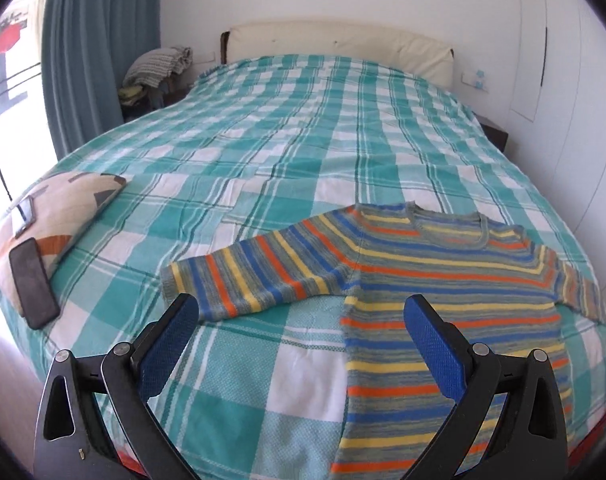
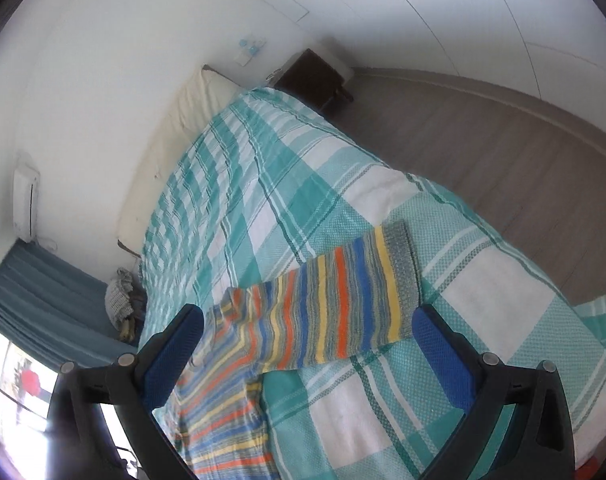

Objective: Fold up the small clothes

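A small striped knit sweater, in blue, orange, yellow and grey, lies flat on the teal checked bedspread with both sleeves spread out. My left gripper is open and empty, above the near edge, beside the sweater's left sleeve and body. In the right wrist view the other sleeve lies between the open fingers of my right gripper, which hovers over it and holds nothing. The sweater body runs down to the lower left there.
A patterned cushion with a dark phone and another device on it lies at the bed's left edge. A cream headboard, piled clothes, a blue curtain and a dark nightstand surround the bed. Wooden floor lies to the right.
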